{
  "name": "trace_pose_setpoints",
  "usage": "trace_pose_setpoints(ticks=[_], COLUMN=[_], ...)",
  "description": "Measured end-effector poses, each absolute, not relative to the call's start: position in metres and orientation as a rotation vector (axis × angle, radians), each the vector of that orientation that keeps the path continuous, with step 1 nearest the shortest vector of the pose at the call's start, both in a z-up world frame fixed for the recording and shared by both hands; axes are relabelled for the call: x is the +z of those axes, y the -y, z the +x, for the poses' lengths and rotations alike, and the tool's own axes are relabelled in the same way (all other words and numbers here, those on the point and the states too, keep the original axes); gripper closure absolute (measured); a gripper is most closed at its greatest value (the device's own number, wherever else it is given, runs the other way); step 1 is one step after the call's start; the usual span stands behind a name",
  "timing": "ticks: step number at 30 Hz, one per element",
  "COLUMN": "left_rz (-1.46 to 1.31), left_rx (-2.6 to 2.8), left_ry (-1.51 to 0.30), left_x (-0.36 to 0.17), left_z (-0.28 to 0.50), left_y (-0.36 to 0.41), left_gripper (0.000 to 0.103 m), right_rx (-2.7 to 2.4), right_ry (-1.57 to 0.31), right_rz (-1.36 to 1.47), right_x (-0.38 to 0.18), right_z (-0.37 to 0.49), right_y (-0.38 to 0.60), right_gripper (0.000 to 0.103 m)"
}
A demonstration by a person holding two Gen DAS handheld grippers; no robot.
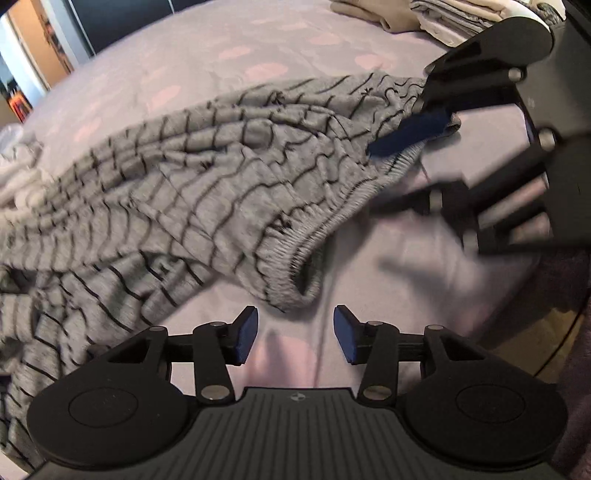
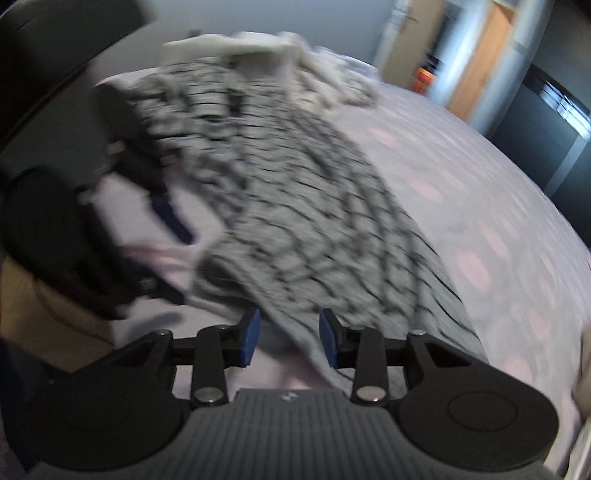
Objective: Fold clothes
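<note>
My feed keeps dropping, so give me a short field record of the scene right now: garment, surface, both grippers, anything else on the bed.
garment: grey patterned garment, crumpled and unfolded, ribbed hem toward the grippers
surface: lilac bedsheet with pink spots
left gripper: open, nothing between its fingers
right gripper: open, garment edge lies below the gap, not pinched
other items: folded stack at far edge; white laundry pile beyond the garment

A dotted lilac bedsheet (image 1: 207,55), wooden door (image 2: 476,55) beyond.

A lilac spotted bed (image 1: 229,48) carries grey patterned trousers (image 1: 207,177) and folded clothes (image 1: 439,14).
</note>
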State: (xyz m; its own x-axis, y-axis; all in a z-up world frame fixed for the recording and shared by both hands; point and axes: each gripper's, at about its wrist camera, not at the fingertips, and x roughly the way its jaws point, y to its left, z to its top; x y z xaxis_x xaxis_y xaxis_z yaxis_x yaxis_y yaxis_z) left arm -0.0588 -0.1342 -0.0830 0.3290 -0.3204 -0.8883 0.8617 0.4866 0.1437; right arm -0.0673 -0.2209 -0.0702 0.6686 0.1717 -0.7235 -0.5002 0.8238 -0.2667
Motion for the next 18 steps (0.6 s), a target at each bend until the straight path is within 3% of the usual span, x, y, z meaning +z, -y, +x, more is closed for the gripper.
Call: trace_pose_setpoints(ticks=[5, 11, 14, 18], left_rz=[0.714, 0.720, 0.661, 0.505], left_rx=[-0.857, -0.869, -0.893, -0.918], left_ry=[-0.893, -0.852, -0.852, -0.879], left_x=[-0.086, -0.086, -0.078, -0.067], left_z=[-0.056, -0.052, -0.051, -0.038], left_y=[0.133, 0.134, 0.130, 0.126], left_gripper=[0.061, 0.072, 0.079, 0.081], right_rx=[0.474, 0.502, 0.504, 0.494], right_ry=[-0.700, -0.673, -0.656, -0.635], right_rz=[-0.648, -0.797, -0.845, -0.862], right_x=[-0.082, -0.098, -0.105, -0.113], right_z=[-0.071, -0.068, -0.067, -0.066], right_y=[0.196, 0.179, 0.170, 0.162], right_gripper=[0.057, 0.056, 0.055, 0.054])
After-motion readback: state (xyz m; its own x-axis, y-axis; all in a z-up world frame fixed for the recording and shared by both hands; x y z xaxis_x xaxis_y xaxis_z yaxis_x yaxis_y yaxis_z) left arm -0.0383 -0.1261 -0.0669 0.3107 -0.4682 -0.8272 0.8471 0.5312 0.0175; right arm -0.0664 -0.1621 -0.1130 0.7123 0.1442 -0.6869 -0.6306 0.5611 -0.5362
